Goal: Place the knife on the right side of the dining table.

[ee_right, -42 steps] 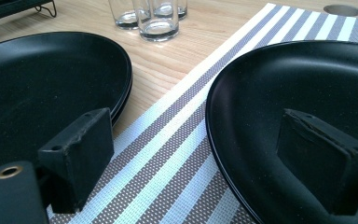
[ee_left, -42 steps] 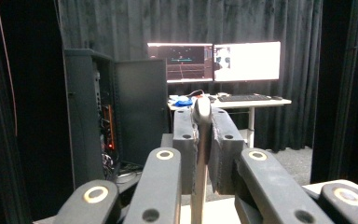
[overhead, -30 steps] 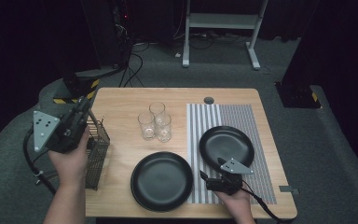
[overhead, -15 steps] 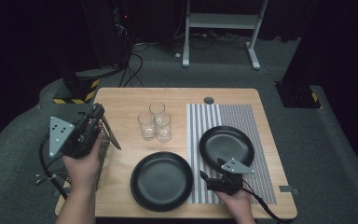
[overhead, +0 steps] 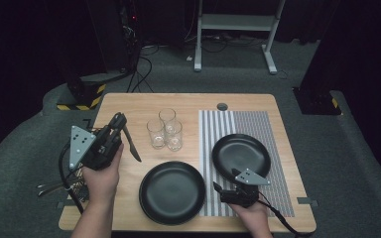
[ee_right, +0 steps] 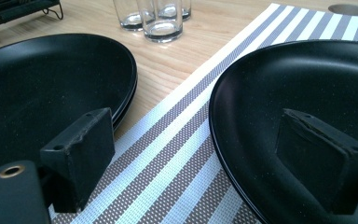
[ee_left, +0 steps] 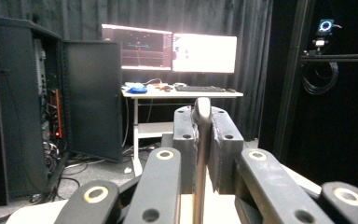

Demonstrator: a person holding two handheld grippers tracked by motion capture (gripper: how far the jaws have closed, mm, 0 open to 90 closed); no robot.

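Left claw: clamped on a dark knife, raised over the worktop's left part, just right of the wire rack holding cutlery at the left edge. Right claw: open, empty, near edge, between two black plates. Three empty glasses centre-far; open worktop beyond.

I was in a lab or recording studio w/ black curtains all round and grey carpet underfoot. My wooden worktop stood alone in the middle. Behind it: an open equipment rack w/ cables, a white desk carrying two lit monitors and a keyboard. A small camera sat on a black frame, coiled cable beneath.
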